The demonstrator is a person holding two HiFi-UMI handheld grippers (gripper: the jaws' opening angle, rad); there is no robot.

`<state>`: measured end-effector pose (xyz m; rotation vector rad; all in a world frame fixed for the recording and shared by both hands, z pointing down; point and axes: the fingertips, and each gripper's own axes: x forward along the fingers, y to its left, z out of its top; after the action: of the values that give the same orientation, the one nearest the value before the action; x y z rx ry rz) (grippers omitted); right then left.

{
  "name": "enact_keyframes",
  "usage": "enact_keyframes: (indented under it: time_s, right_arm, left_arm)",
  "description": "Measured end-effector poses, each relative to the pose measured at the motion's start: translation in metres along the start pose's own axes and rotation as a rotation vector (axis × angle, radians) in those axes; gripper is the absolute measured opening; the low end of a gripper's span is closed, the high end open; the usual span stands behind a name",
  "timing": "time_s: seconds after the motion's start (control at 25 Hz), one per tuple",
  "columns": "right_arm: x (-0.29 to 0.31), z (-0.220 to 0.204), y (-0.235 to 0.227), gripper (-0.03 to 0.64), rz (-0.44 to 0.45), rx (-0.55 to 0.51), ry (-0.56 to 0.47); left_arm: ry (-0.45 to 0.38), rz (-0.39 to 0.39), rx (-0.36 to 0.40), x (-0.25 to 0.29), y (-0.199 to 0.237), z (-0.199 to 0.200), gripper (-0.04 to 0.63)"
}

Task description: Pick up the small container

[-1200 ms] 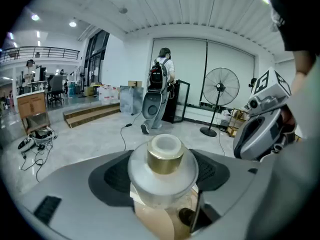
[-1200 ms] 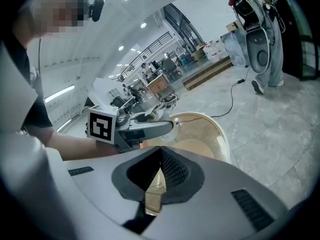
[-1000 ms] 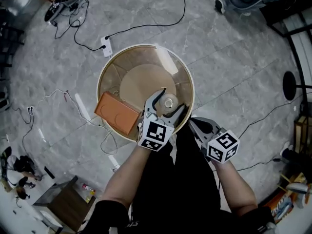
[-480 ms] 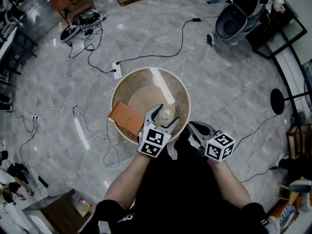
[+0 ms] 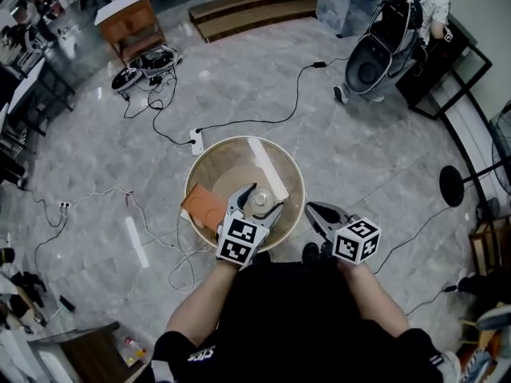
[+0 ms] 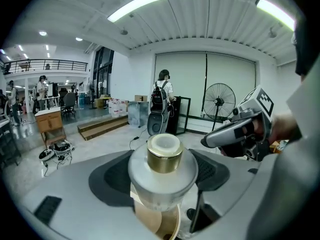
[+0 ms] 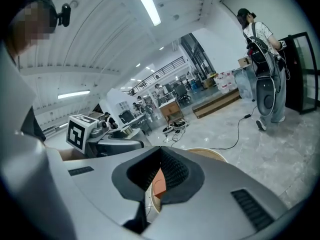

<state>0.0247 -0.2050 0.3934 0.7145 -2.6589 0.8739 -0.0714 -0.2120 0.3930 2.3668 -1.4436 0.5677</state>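
My left gripper (image 5: 256, 203) is shut on the small container (image 5: 260, 200), a clear jar with a gold cap, held up over the near part of the round wooden table (image 5: 231, 147). In the left gripper view the small container (image 6: 163, 169) sits squeezed between both pads, gold cap (image 6: 164, 154) pointing away. My right gripper (image 5: 313, 211) hovers just off the table's right rim, shut with nothing in it. In the right gripper view its jaw tips touch (image 7: 160, 154). The left gripper (image 7: 116, 144) shows there at the left.
An orange flat box (image 5: 206, 204) lies on the table's left side. Cables and a power strip (image 5: 196, 141) trail over the grey marble floor. A person with a dark stroller-like cart (image 5: 375, 62) stands at the far right. A black round stand base (image 5: 451, 190) is to the right.
The view has pulled back and up, so the table looks smaller and more floor shows. The left gripper keeps its hold on the container, which has risen with it.
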Motion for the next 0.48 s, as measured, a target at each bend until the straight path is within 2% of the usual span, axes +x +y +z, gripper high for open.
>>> enact_keyframes:
  time_s: [0.28,0.48]
  right_arm:
    - [-0.052,0.036,-0.033,0.015,0.073,-0.050,0.009]
    - [-0.076,0.062,-0.061,0.015,0.122,-0.100,0.006]
  left_arm:
    - [-0.015,0.094,-0.066,0.019,-0.034,0.045,0.345]
    - [-0.043,0.153,-0.085,0.030,-0.055,0.078,0.345]
